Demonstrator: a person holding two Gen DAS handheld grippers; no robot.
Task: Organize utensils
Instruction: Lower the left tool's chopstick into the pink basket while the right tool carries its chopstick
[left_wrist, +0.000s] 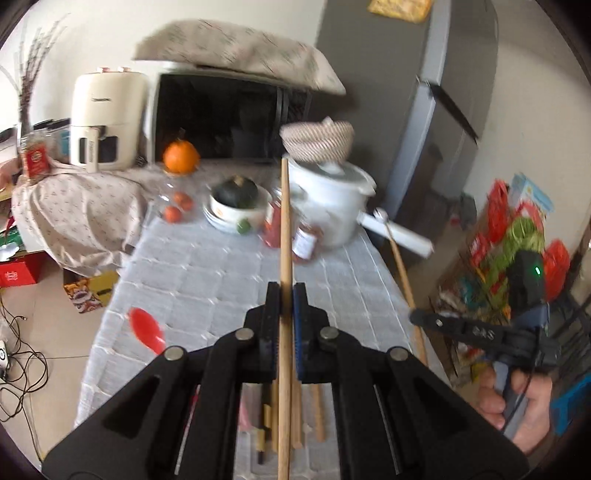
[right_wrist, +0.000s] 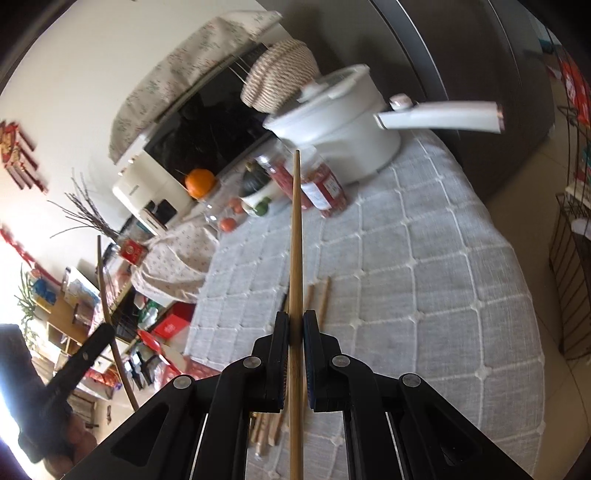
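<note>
My left gripper (left_wrist: 285, 295) is shut on a long wooden chopstick (left_wrist: 284, 229) that points away over the table. My right gripper (right_wrist: 295, 322) is shut on another wooden chopstick (right_wrist: 295, 236), held above the table. In the left wrist view the right gripper (left_wrist: 419, 316) shows at the right with its chopstick (left_wrist: 404, 280) sticking out. Several more chopsticks (left_wrist: 317, 413) lie on the table under the left gripper; they also show in the right wrist view (right_wrist: 325, 299). A red spoon (left_wrist: 146, 328) lies on the cloth at the left.
The table has a grey quilted cloth (right_wrist: 424, 277). At its far end stand a white pot (left_wrist: 332, 199) with a woven basket (left_wrist: 317, 142) on it, red jars (left_wrist: 306, 240), a bowl with a dark squash (left_wrist: 236, 199), an orange pumpkin (left_wrist: 181, 155) and a microwave (left_wrist: 221, 114).
</note>
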